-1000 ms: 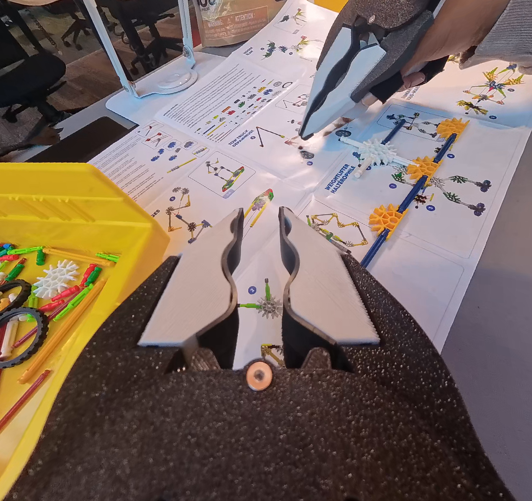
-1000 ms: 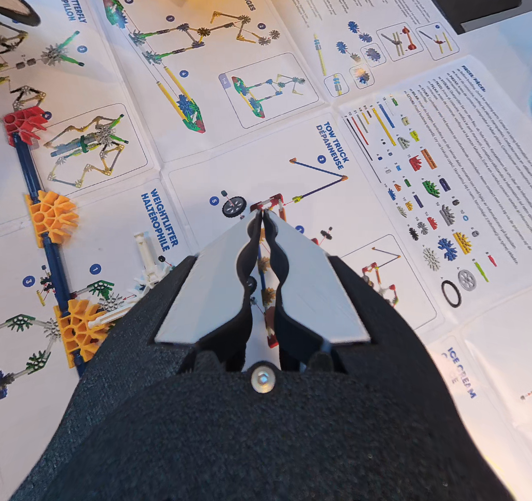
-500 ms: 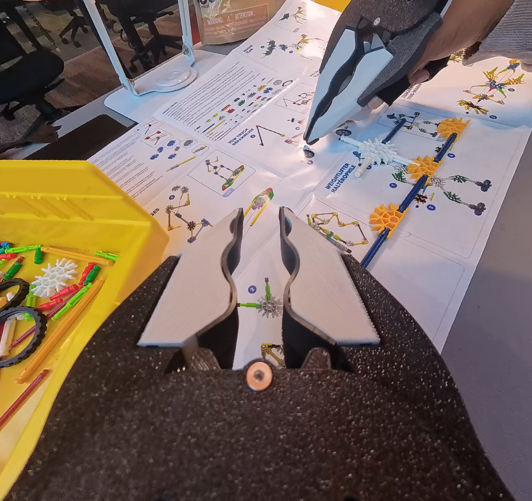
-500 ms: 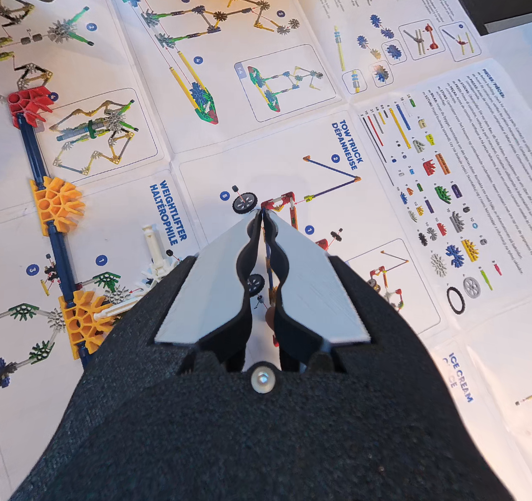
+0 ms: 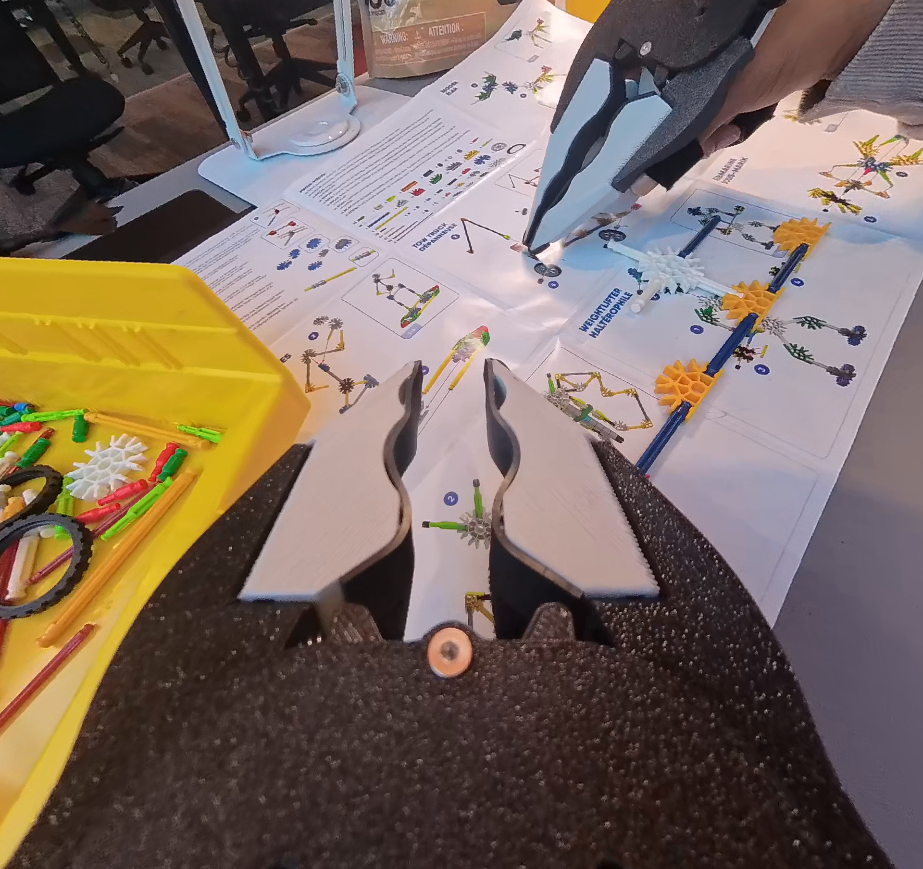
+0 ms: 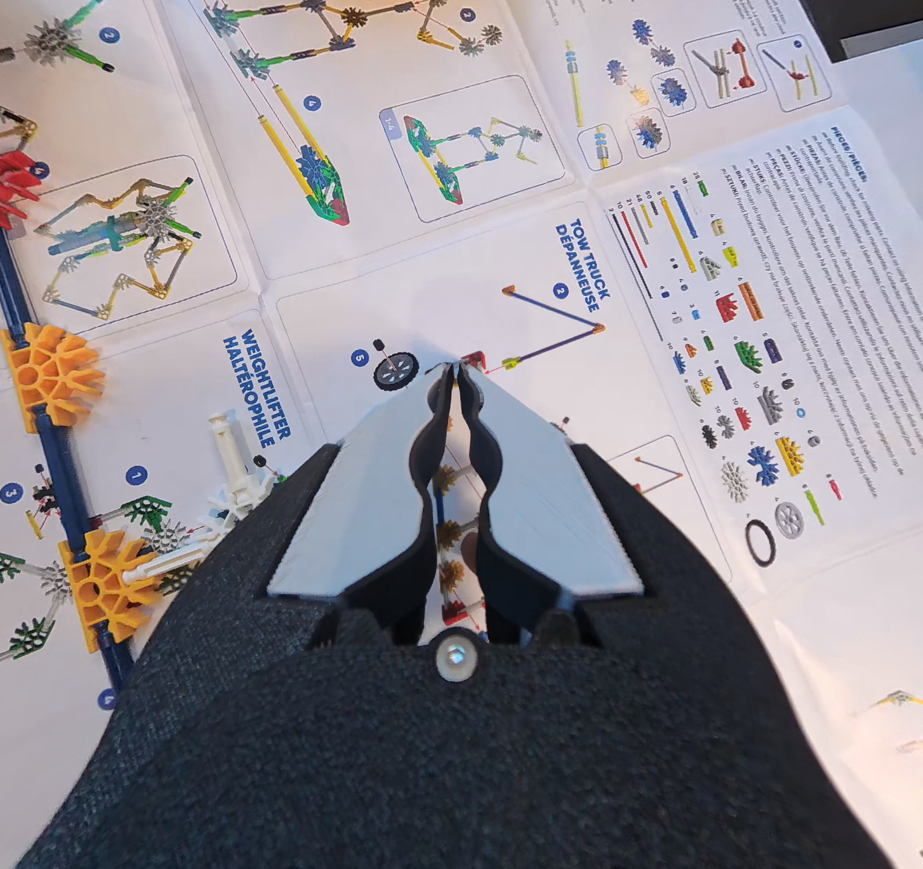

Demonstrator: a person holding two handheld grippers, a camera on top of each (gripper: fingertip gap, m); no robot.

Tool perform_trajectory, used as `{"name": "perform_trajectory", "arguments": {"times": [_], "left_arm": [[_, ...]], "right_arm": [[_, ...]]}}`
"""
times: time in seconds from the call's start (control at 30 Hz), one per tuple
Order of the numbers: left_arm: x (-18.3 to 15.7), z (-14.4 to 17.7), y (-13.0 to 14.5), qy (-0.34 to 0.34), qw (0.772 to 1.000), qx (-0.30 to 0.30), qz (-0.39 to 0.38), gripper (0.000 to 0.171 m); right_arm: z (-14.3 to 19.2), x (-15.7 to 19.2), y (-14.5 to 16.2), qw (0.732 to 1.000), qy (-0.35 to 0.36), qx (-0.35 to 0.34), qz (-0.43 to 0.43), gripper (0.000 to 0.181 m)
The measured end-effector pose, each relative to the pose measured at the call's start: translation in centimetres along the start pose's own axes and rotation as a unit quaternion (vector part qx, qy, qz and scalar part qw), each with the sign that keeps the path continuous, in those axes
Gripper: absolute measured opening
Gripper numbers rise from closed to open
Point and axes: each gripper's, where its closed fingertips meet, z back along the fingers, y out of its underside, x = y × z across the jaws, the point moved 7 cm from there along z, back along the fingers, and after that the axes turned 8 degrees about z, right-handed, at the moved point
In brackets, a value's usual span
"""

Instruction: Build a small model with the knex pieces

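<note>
Resting on the instruction sheet (image 6: 399,295) — right gripper (image 6: 455,369), jaws together, tips down.

Both grippers look like the same build: a chunky black body with a rough, speckled foam-like texture, wide at the back and narrowing toward the front. The left gripper (image 5: 453,370) has two flat light-grey fingers (image 5: 344,505) with fine ribbed print lines, black wavy inner edges and a copper-coloured screw at the base between them. The right gripper (image 6: 455,369) has the same grey fingers (image 6: 539,495) and black wavy liners, but its screw is shiny silver. The hand (image 5: 819,35) on the right one wears a grey knit sleeve (image 5: 884,45) and what looks like a black strap or fingerless glove.
</note>
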Motion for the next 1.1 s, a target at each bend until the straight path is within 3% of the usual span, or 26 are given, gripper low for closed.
{"name": "perform_trajectory", "arguments": {"times": [0.93,1.1], "left_arm": [[0.1,-0.1,0.1,-0.003,1.0,0.002,0.001,0.023],[3.6,1.6,-2.0,-0.099,0.995,-0.01,-0.015,0.02]], "right_arm": [[-0.3,0.1,-0.1,1.0,0.001,0.01,-0.005,0.0],[1.0,0.1,-0.1,0.999,0.036,-0.006,0.001,0.001]]}}
